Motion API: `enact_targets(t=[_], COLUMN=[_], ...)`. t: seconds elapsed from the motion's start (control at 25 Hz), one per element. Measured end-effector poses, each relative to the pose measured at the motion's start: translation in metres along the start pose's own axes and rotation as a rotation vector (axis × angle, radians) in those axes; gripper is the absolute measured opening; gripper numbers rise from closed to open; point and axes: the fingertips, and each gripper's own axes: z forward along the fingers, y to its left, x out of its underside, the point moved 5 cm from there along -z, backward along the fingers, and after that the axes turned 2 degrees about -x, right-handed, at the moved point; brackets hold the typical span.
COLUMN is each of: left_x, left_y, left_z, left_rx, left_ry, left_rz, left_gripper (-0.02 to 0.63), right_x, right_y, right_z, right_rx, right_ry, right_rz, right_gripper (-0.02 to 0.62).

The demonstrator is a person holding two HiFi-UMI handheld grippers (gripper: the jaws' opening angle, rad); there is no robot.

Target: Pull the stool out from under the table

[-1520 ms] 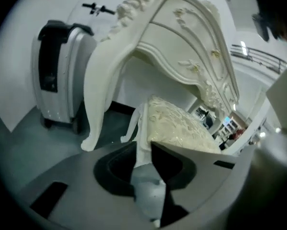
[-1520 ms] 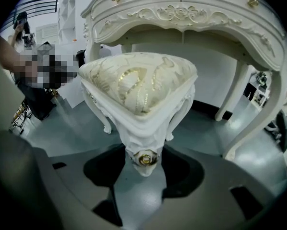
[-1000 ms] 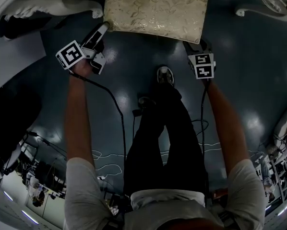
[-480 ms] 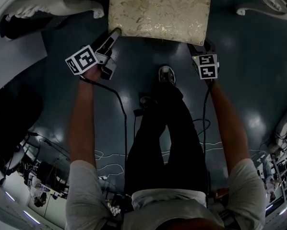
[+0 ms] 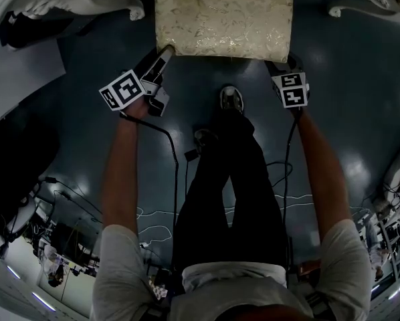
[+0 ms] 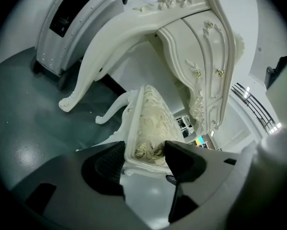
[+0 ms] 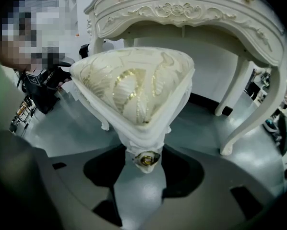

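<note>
Partly under table (image 7: pixel 182 9), cushioned stool (image 7: pixel 134 85).

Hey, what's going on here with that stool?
A person stands over a cushioned stool at a white table. The left gripper straddles the stool's near left corner; its jaws have just been closing but don't look clamped yet. The right gripper is open around the near right corner. Neither seems to grip the stool yet.
</note>
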Motion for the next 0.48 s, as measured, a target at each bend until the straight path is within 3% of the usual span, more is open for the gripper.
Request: enact_targets(t=[0.16,0.36,0.48], left_x=[0.006,0.054,0.06], left_y=[0.002,-0.003,-0.009], left_z=[-0.006,-0.027,-0.028], left_rx=[-0.003,-0.009,-0.014], left_ry=[-0.005,0.0,-0.002], left_rz=[0.0,-0.009,-0.018], left_gripper=[0.272,0.272,0.272], right_x=[0.005,0.045,0.048], right_y=[0.005,0.019,0.016], right_z=[-0.001,-0.021,-0.027], right_rx=[-0.006,-0.013,-0.016], right_ry=[0.004,0.007,0.018], right_rz=[-0.002,-0.004,-0.005], right_gripper=[0.249,0.249,0.249])
